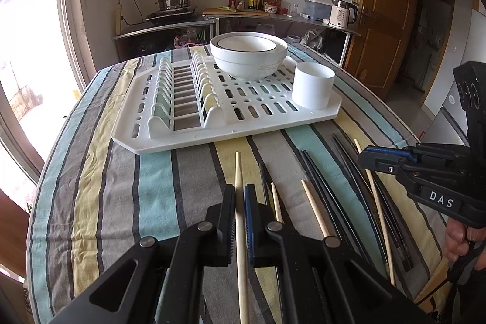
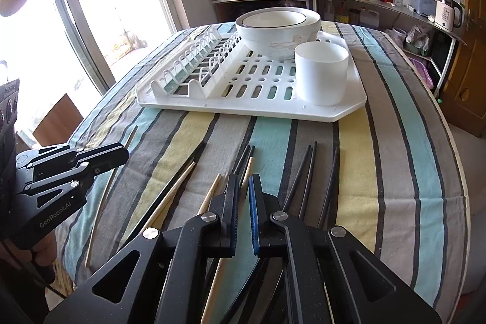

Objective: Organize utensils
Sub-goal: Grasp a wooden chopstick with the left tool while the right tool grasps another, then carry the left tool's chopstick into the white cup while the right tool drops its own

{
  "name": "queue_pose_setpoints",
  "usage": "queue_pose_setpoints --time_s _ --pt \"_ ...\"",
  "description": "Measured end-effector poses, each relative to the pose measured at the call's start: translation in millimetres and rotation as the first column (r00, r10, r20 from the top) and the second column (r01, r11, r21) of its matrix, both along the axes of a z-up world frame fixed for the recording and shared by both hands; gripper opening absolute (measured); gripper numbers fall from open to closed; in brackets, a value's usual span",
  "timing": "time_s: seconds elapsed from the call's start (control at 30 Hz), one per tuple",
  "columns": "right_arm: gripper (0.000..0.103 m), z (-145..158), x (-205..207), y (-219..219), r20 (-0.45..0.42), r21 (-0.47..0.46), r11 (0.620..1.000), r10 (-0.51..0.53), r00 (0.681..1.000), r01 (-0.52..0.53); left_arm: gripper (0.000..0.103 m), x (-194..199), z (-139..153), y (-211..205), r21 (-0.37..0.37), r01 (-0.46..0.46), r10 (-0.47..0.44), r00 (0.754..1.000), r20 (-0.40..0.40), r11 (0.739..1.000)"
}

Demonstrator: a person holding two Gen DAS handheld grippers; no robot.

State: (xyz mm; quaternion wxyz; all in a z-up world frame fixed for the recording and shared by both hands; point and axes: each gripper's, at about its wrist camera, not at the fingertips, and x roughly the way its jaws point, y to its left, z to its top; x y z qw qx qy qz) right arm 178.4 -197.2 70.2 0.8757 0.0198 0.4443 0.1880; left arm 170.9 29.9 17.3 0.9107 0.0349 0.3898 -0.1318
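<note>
Left wrist view: left gripper (image 1: 240, 199) has its fingers nearly closed around a pale wooden chopstick (image 1: 238, 172) that runs straight out between them; actual contact can't be confirmed. Chopstick's far tip points at the white plastic slotted dish rack (image 1: 182, 138) on the striped cloth-covered tabletop (image 1: 91, 172).

More pale wooden chopsticks (image 1: 314, 213) and a bunch of black chopsticks (image 1: 322, 181) lie loose on the cloth just right of the left gripper. Right gripper (image 1: 364, 161) sits over the black ones, side-on here.

Right wrist view: right gripper (image 2: 243, 187) fingers are close together with a narrow gap, nothing visibly between them; black chopsticks (image 2: 306, 172) lie below and ahead.

Rack holds a white ceramic bowl with dark rim (image 2: 278, 29) and a white cylindrical cup (image 2: 320, 78) at its right corner.
</note>
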Motion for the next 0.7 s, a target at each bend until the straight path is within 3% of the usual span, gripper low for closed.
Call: queue_pose_setpoints --time_s 0.3,0.7 --pt "0.006 37 -13 -11 0.101 0.044 0.999 -0.006 0.995 0.002 0.006 -18 45 11 -0.038 -0.015 0.019 0.996 0.092 0.999" --pt "0.005 73 -18 -30 0.213 0.078 0.997 -0.019 0.977 0.002 0.006 -24 82 6 -0.060 -0.007 0.017 0.986 0.164 0.998"
